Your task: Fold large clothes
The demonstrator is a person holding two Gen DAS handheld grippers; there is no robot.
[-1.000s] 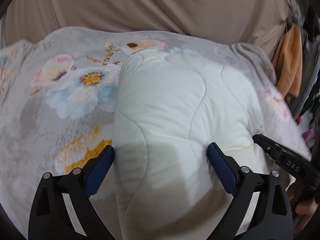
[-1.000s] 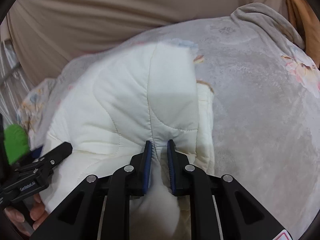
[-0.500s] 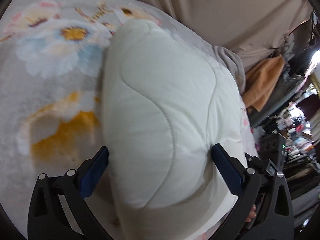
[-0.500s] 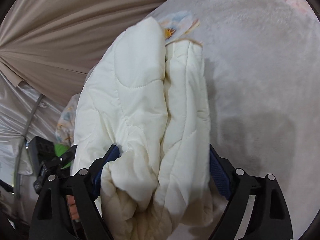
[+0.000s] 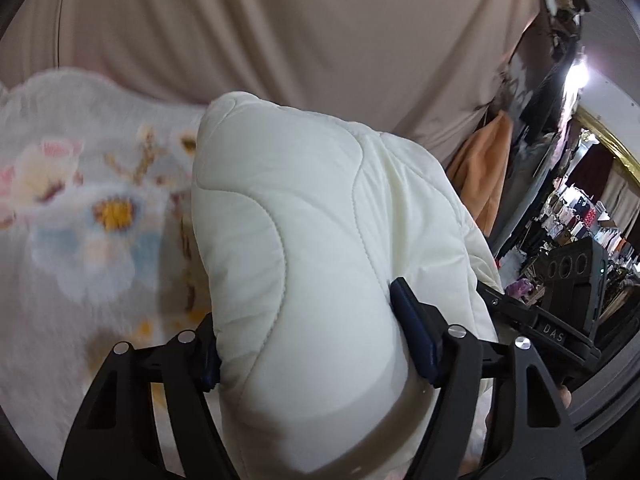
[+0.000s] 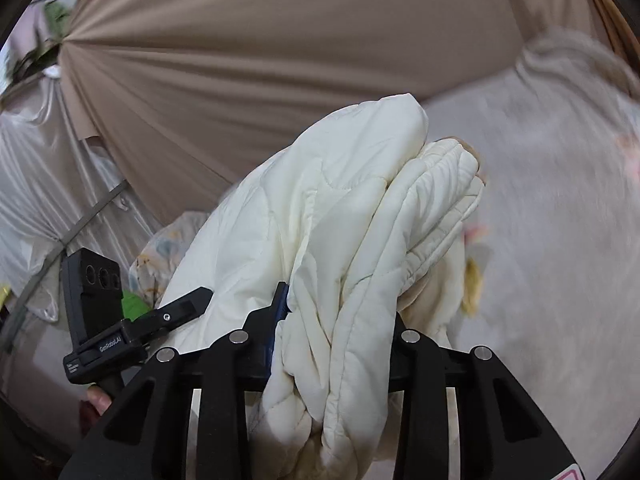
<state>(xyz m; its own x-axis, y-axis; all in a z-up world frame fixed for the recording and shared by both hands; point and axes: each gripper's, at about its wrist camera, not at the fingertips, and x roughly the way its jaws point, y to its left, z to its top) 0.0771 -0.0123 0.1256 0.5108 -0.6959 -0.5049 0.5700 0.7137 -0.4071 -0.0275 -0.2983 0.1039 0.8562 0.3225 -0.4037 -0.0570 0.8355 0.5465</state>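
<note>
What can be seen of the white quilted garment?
The garment is cream-white, padded, stitched in wavy lines, and folded into a thick bundle. Both grippers have just been closing: the left gripper clamps one end, the right gripper squeezes bunched folds. It is raised above the floral blanket.

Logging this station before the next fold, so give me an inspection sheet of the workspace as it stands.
Surface: floral blanket, blurred.
Job's things: cream quilted garment, bundled in thick folds, spanning both grippers.
Clutter: orange cloth at the blanket's far end.
Grippers: left gripper and right gripper have just been closing; each clamps the bundle.
Cables: nothing seen.
Surroundings: beige drape behind; crowded shelves on the right.
</note>
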